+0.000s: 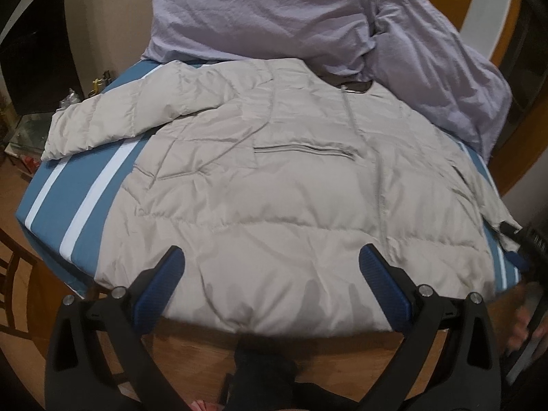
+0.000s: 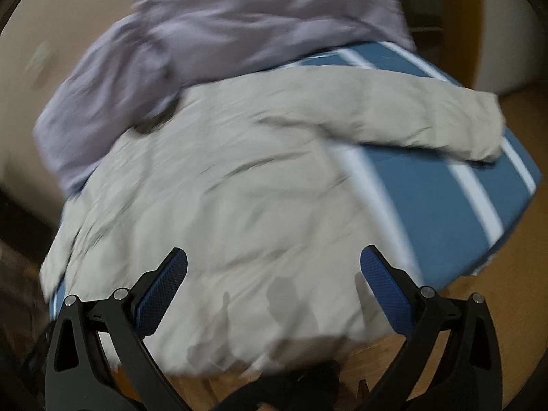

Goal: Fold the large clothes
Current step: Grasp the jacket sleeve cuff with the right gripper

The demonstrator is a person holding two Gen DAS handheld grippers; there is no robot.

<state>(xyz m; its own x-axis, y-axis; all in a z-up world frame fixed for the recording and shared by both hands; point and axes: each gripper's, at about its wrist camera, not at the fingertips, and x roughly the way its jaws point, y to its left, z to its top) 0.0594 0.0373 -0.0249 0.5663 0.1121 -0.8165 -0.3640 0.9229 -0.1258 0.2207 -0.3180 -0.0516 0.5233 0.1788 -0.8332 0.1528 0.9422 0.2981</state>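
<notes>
A large beige puffer jacket lies spread flat on a blue mattress with white stripes. Its hem hangs over the near edge. One sleeve stretches out to the left. In the right wrist view the jacket is blurred and its sleeve reaches right across the mattress. My left gripper is open and empty just above the hem. My right gripper is open and empty above the jacket's lower part.
Two lavender pillows lie at the head of the mattress, also seen in the right wrist view. A dark screen and a glass stand are at the left. Wooden floor surrounds the bed.
</notes>
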